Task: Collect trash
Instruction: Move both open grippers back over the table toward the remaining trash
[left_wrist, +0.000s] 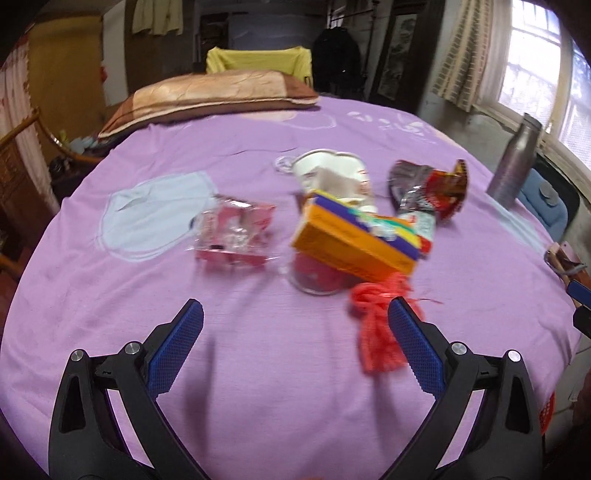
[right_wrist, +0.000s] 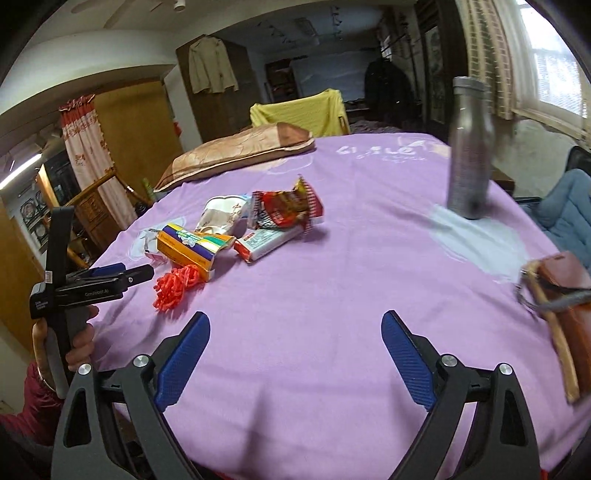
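Observation:
A heap of trash lies on the purple cloth (left_wrist: 280, 369). It holds an orange and purple box (left_wrist: 351, 243), a clear pink wrapper (left_wrist: 232, 232), a crumpled white bag (left_wrist: 332, 177), a red-brown snack wrapper (left_wrist: 432, 188) and a red string bundle (left_wrist: 376, 325). My left gripper (left_wrist: 295, 304) is open and empty, short of the heap, its right finger beside the string. My right gripper (right_wrist: 295, 317) is open over bare cloth with nothing between its fingers. From the right wrist view the box (right_wrist: 188, 247), string (right_wrist: 175, 288), snack wrapper (right_wrist: 288, 206) and a white and red packet (right_wrist: 269, 242) lie ahead to the left.
A grey metal bottle (right_wrist: 469, 147) stands upright at the far right of the cloth. A brown pouch (right_wrist: 565, 295) lies at the right edge. A pillow (right_wrist: 240, 151) rests at the far end. A hand (right_wrist: 79, 343) holds the left gripper (right_wrist: 129, 273) at the cloth's left edge.

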